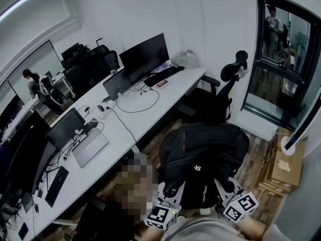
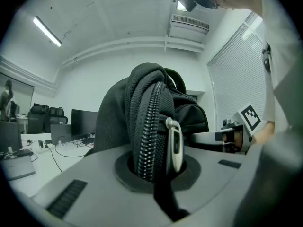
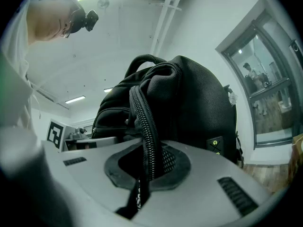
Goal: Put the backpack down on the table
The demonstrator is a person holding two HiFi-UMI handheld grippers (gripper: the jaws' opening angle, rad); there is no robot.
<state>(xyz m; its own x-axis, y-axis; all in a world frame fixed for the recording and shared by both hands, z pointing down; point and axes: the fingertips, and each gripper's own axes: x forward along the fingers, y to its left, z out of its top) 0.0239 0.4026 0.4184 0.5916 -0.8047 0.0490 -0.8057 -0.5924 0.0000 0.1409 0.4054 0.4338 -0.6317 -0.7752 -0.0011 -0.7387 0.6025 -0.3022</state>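
A bulky black fabric backpack (image 1: 200,154) hangs in the air in front of the person, above a brown wooden floor (image 1: 253,157). It is just to the right of a long white desk (image 1: 150,107) and is not resting on it. The grey left gripper (image 2: 156,169) has its jaws clamped tight on a fold of the bag's zipped edge, where a silver zip pull (image 2: 174,143) stands upright. The right gripper (image 3: 142,167) is likewise closed on a zipped seam at the bag's other side. A black monitor (image 1: 145,56) and a grey laptop (image 1: 90,147) sit on the desk. A black office chair (image 1: 215,92) stands beyond the backpack.
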